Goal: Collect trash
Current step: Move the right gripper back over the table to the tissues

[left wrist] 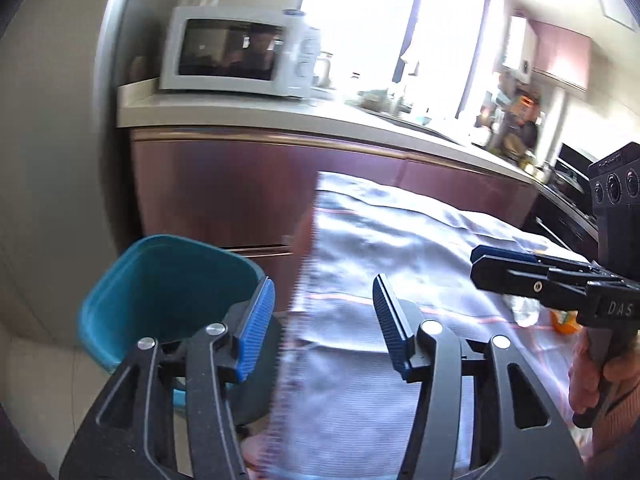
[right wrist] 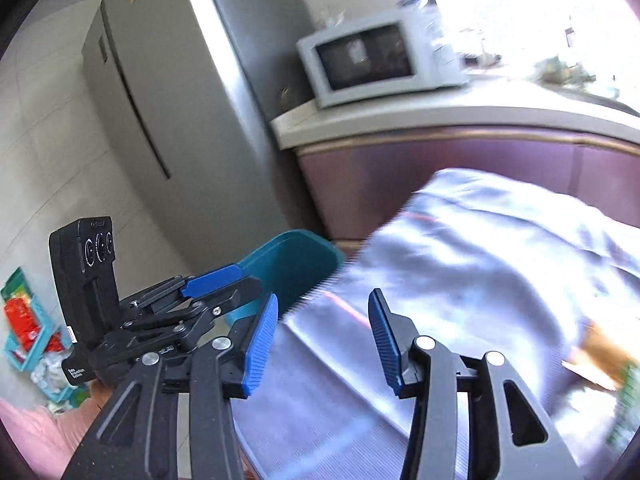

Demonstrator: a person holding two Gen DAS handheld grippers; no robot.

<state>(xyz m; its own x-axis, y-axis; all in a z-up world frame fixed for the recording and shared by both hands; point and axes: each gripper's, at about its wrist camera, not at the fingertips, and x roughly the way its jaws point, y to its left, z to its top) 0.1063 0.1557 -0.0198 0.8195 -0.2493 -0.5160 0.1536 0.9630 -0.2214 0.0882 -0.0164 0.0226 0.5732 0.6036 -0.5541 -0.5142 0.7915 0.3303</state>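
A teal trash bin [left wrist: 160,280] stands on the floor at the left edge of a table covered with a pale cloth [left wrist: 400,248]; it also shows in the right wrist view [right wrist: 292,268]. My left gripper [left wrist: 322,312] is open and empty, over the table's left edge beside the bin. My right gripper [right wrist: 322,320] is open and empty over the cloth; it shows from the side in the left wrist view [left wrist: 504,264]. An orange scrap [left wrist: 566,322] and a clear wrapper [left wrist: 524,308] lie on the cloth at the right. Brown and green trash [right wrist: 600,352] lies blurred at the right.
A kitchen counter [left wrist: 248,114] with maroon cabinets runs behind the table, with a white microwave [left wrist: 236,52] on it. A grey fridge [right wrist: 152,92] stands at the left. A teal crate with packets [right wrist: 28,332] sits on the floor.
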